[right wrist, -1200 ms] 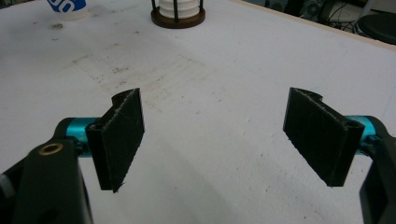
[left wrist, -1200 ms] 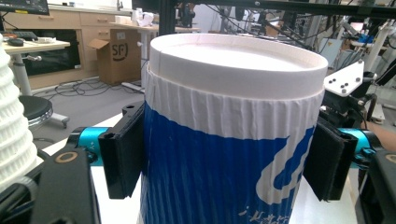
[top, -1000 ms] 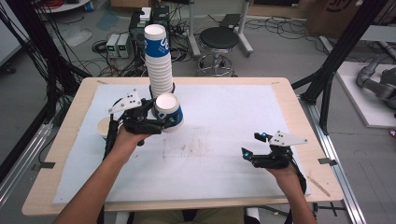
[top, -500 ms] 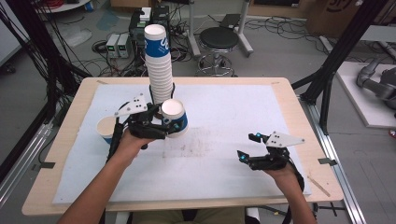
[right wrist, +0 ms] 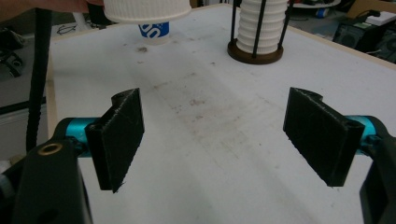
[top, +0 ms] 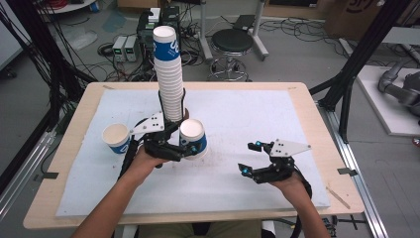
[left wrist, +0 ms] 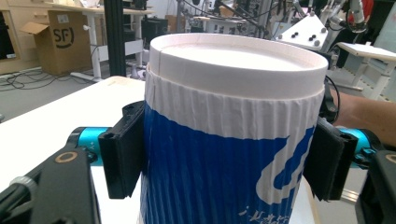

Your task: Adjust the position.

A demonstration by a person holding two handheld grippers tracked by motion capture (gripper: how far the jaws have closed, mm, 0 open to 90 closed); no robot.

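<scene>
Our left tongs (top: 190, 148) grip a cup (top: 193, 138) w/ thin paper walls; squeeze more & it could crush. Right tongs (top: 250, 157) are open, empty.

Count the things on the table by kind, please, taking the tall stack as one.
Single paper cups: 2, one held by the left gripper at, one standing at
Stack of paper cups in its holder: 1
Total: 3

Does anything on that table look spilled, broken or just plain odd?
Nothing looks spilled or broken. The white mat carries faint brownish smudges mid-table. The cup stack stands straight in its holder, one cup sits upright, and the left hand-held gripper holds another cup.
</scene>
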